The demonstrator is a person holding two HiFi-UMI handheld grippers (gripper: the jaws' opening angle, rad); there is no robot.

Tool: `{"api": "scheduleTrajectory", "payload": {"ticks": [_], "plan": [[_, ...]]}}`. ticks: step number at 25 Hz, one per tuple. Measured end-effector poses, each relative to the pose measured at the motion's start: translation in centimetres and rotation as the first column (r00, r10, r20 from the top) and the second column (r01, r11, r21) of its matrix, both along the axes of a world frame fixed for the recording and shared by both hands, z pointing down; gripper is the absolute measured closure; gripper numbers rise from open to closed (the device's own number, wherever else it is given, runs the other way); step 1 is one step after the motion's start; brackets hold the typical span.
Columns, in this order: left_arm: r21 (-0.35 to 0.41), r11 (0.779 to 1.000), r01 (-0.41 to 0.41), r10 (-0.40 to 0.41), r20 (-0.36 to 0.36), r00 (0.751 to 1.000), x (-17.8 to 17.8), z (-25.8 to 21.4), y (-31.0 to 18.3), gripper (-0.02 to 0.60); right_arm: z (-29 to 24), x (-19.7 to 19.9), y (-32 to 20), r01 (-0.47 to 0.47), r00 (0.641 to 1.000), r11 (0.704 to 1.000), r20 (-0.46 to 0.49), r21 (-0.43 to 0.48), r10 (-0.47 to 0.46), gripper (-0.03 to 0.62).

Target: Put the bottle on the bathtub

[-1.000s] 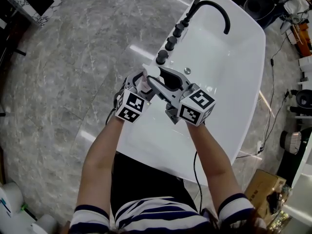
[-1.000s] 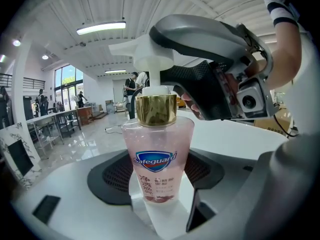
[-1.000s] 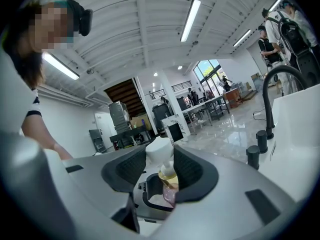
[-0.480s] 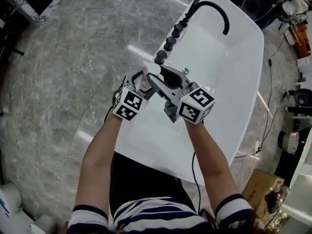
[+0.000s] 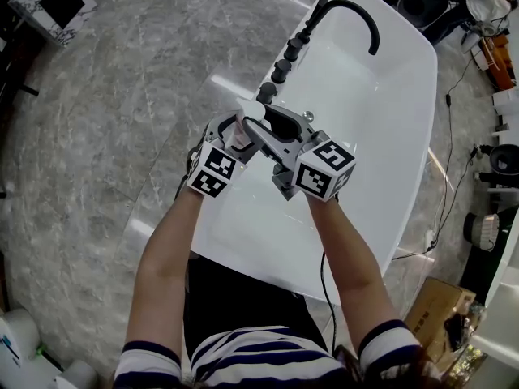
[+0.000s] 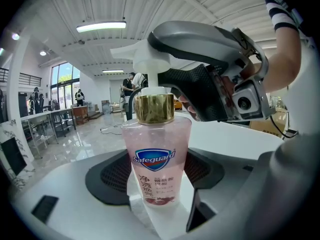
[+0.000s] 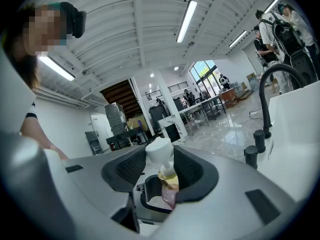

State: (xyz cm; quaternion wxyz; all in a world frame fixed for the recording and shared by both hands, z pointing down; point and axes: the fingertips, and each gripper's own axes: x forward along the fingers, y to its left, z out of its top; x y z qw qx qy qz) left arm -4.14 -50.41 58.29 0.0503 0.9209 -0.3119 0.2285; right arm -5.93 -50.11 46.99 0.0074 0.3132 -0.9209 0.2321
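Head view: the bottle is mostly hidden between the left gripper and right gripper; only its white pump shows. Contact with the bathtub cannot be determined. Right gripper view: the jaws mask the bottle's body.

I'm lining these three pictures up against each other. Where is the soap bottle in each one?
Head view: bottle at centre, at the bathtub edge.
Left gripper view: bottle dead centre, upright, label facing.
Right gripper view: bottle low centre, white pump uppermost.
Shared landmark: black faucet, top in head view, right in right gripper view.
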Motion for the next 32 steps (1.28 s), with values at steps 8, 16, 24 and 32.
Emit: {"api": "scheduleTrajectory", "payload": {"ticks": [8, 16, 24, 32], "plan": [[-0.021, 0.999, 0.024, -0.024, -0.023, 0.999, 0.1, 0.1, 0.1, 0.259, 0.0, 0.2, 0.0, -0.006, 1.0, 1.0, -0.003, 0.002, 0.006, 0.405], [-0.05, 0.998, 0.048, -0.051, -0.06, 0.997, -0.9, -0.4, 0.8, 0.259, 0.0, 0.2, 0.1, -0.012, 0.999, 1.0, -0.03, 0.01, 0.012, 0.405], [-0.092, 0.991, 0.093, -0.104, -0.122, 0.987, -1.6, -1.2, 1.9, 0.261, 0.1, 0.8, 0.5, -0.048, 0.998, 0.999, -0.046, 0.001, 0.048, 0.405], [-0.132, 0.986, 0.103, -0.126, -0.172, 0.977, -3.0, -2.8, 3.6, 0.261, 0.3, 1.9, 1.9, -0.104, 0.993, 0.994, -0.059, -0.02, 0.102, 0.405]]}}
